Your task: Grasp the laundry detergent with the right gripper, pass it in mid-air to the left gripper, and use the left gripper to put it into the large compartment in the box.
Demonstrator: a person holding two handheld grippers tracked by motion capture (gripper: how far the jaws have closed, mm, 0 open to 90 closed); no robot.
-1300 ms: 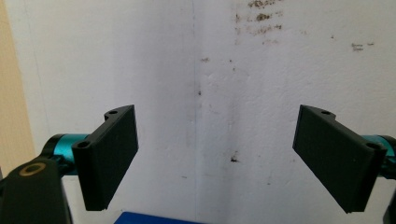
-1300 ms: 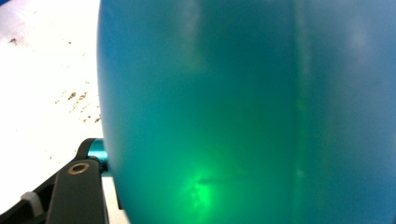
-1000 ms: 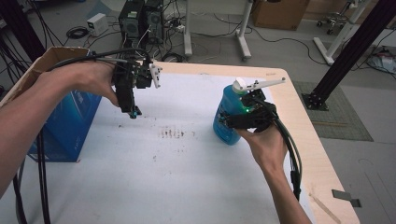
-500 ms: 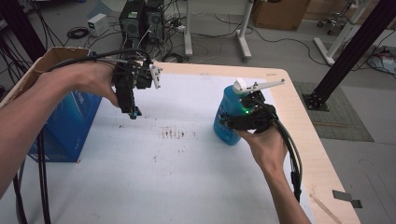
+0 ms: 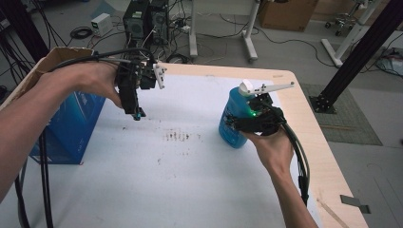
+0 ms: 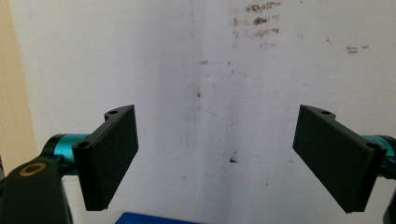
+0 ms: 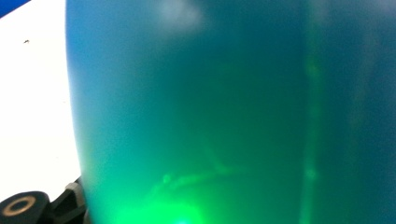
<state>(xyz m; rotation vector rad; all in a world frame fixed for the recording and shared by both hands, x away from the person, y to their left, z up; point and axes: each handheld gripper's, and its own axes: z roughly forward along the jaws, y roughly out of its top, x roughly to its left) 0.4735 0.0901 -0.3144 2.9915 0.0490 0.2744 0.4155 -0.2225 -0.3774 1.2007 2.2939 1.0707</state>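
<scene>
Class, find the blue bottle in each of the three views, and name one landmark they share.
High view: blue bottle right of centre, at the right tongs.
Left gripper view: not in it.
Right gripper view: bottle covers most of the picture.
Shared landmark: the white tabletop.

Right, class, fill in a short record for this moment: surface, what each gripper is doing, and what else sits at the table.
surface: white table top with brown specks
left gripper: jaws wide apart, holding nothing, above the table top
right gripper: against the blue bottle; grip not visible
bottle: upright, white cap
beside table: blue box at left edge
</scene>
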